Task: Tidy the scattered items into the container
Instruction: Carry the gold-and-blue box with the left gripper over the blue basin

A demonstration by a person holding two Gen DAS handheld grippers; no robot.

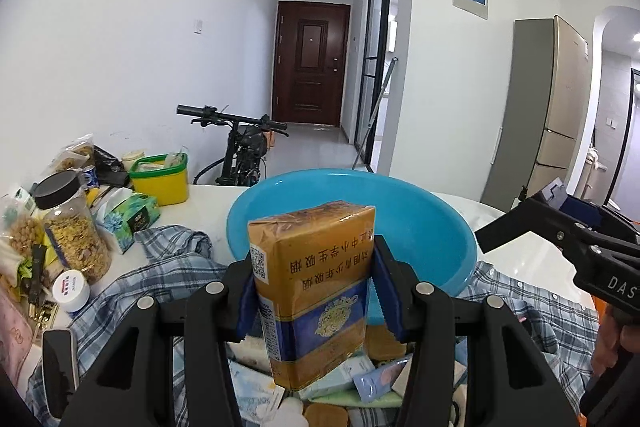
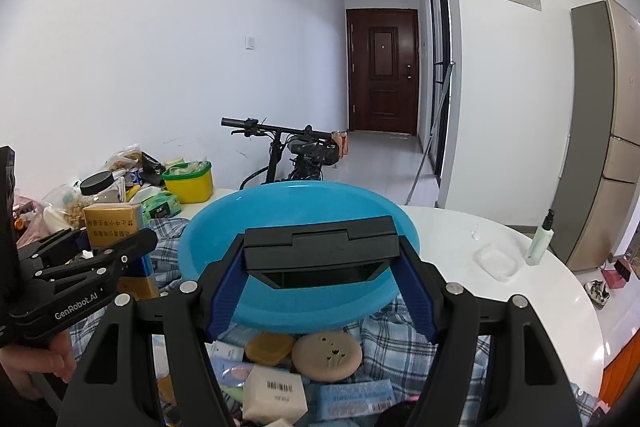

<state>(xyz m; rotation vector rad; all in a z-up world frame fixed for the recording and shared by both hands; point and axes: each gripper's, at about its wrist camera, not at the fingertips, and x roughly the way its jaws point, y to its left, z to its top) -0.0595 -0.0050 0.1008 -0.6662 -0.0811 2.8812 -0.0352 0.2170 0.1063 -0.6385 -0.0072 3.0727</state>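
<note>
on the round white table (image 2: 520, 291), a blue basin (image 1: 424, 219) sits on a plaid cloth (image 1: 160, 279) amid small packets. the left gripper (image 1: 316, 291) clamps a yellow carton (image 1: 312, 279) just before the basin; the right gripper (image 2: 320, 279) pinches a black box (image 2: 320, 247) over it. behind stand a bicycle (image 2: 288, 151), a fridge (image 2: 608, 147) and a brown door (image 2: 382, 71).

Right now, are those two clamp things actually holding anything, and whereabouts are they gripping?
Yes. The left gripper pinches a gold-and-blue box by its two narrow sides, about mid-height. The right gripper clamps a black case by its two ends.
</note>
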